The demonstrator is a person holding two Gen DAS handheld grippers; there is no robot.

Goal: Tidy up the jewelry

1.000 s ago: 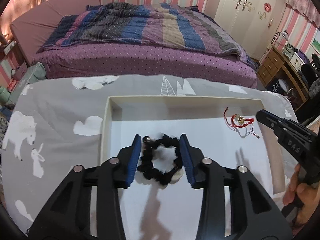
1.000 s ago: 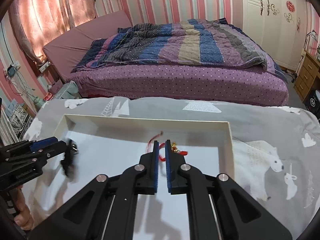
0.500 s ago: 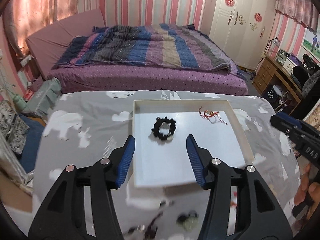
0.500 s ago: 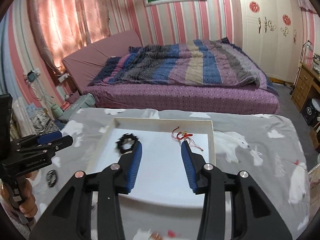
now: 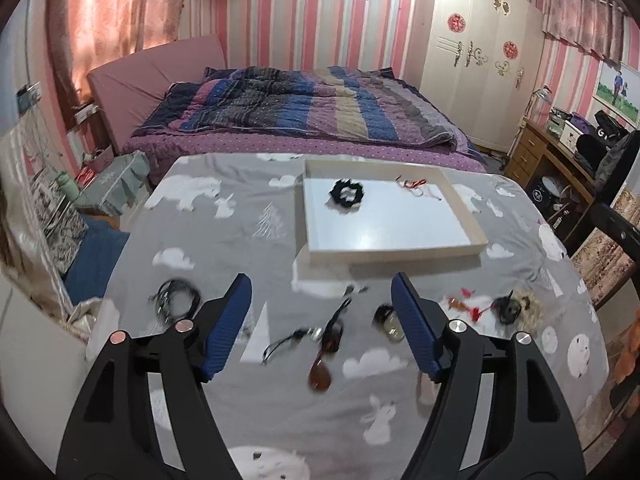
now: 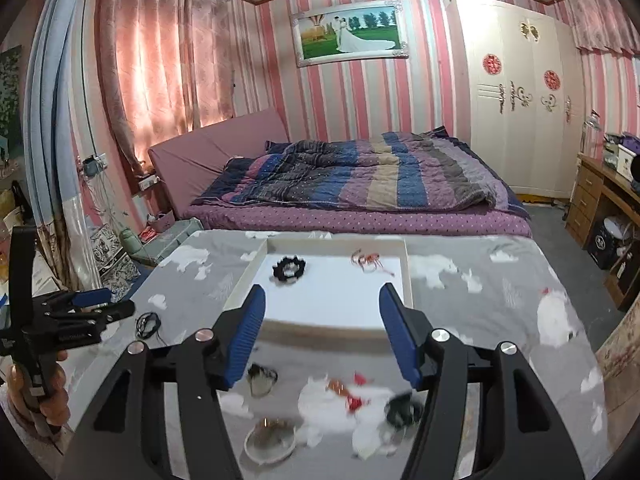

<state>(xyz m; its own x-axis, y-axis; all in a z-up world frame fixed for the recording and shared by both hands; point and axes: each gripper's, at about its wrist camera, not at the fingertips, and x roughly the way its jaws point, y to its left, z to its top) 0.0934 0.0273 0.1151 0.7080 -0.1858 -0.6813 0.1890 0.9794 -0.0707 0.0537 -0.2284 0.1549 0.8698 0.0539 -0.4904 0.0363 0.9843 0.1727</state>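
Observation:
A white tray (image 5: 472,240) sits on the grey cloth table and holds a black beaded bracelet (image 5: 347,192) and a red string charm (image 5: 412,184). Both show in the right wrist view too, bracelet (image 6: 289,269) and charm (image 6: 366,259) in the tray (image 6: 240,292). My left gripper (image 5: 322,312) is open and empty, above loose jewelry: a black cord necklace with a brown pendant (image 5: 320,376), a black cord bundle (image 5: 176,300), a red-tasselled piece (image 5: 468,306). My right gripper (image 6: 320,334) is open and empty, above blurred pieces (image 6: 348,394).
A bed with a striped quilt (image 5: 304,108) stands behind the table. A wooden desk (image 5: 556,152) is at the right and a white wardrobe (image 6: 520,92) behind. The left gripper shows at the left of the right wrist view (image 6: 96,304).
Both grippers have pulled back from the tray toward the near table edge. The right gripper opened and left the red charm in the tray. The black bracelet stays in the tray.

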